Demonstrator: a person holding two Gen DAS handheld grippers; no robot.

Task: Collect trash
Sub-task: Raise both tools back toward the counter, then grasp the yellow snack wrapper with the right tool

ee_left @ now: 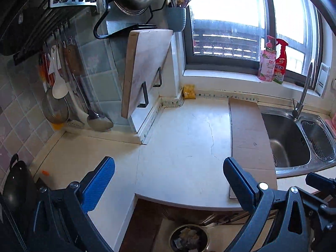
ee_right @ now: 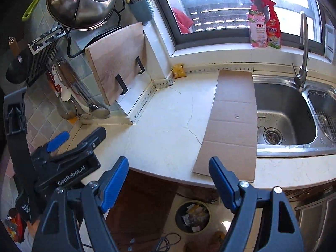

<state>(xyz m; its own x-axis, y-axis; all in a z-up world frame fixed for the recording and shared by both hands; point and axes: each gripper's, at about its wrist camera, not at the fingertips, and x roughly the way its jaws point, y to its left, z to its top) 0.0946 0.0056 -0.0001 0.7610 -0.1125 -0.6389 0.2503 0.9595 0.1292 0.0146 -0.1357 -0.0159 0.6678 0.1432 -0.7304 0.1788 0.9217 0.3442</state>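
The trash bin (ee_right: 192,217) stands on the floor nearest the viewer, below the counter's front edge, already holding crumpled waste; this position suits dropping items straight down off the counter; the left gripper (ee_left: 169,177) hangs above that edge with jaws spread to their widest and nothing between the pads; the right gripper (ee_right: 168,177) hangs just to its right, jaws wide and equally empty; both tilt downward over the counter (ee_right: 163,130), a posture that judging by the frames serves to survey it for remaining items; a flat cardboard sheet (ee_right: 233,115) lies on the right part of the counter, overlapping the left rim of the sink (ee_right: 287,113), probably as a work surface or splash cover; a small orange scrap (ee_left: 45,172) lies at the near left; a yellow packet (ee_right: 179,70) sits far back in the corner under the window sill, the likeliest remaining trash; a cutting board (ee_right: 117,61) leans on its stand at far left to dry clear of the work area
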